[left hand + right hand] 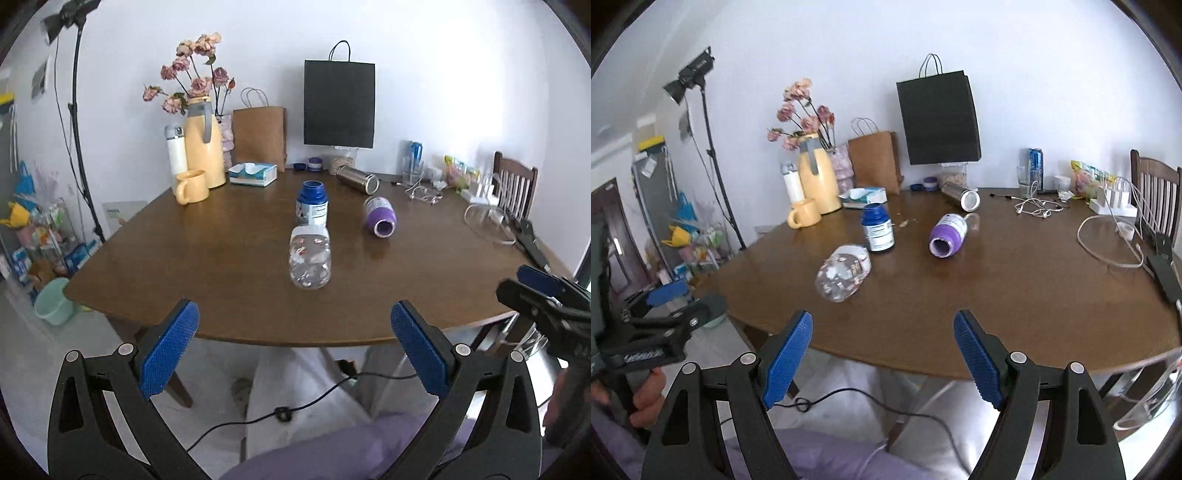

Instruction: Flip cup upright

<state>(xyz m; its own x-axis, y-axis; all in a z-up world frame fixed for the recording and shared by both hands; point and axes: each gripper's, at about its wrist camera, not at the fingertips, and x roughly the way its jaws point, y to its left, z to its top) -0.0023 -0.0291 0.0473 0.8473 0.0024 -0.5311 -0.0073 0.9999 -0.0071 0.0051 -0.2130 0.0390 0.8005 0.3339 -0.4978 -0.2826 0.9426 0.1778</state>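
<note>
A clear plastic jar (309, 257) lies on its side mid-table, its base toward me; it also shows in the right wrist view (843, 273). A purple cup (381, 216) lies on its side to the right, mouth toward me, and shows in the right wrist view (948, 235). A steel cup (358, 178) lies on its side farther back. A blue bottle (312, 203) stands upright behind the clear jar. My left gripper (295, 347) is open and empty before the table's near edge. My right gripper (882, 354) is open and empty, also short of the edge.
The brown table (221, 266) carries a yellow mug (191, 186), yellow thermos (202, 144), tissue box (252, 173), paper bags (339, 103), and cables (1108, 240) at right. A chair (1156, 192) stands at the far right. A light stand (79, 129) is at left.
</note>
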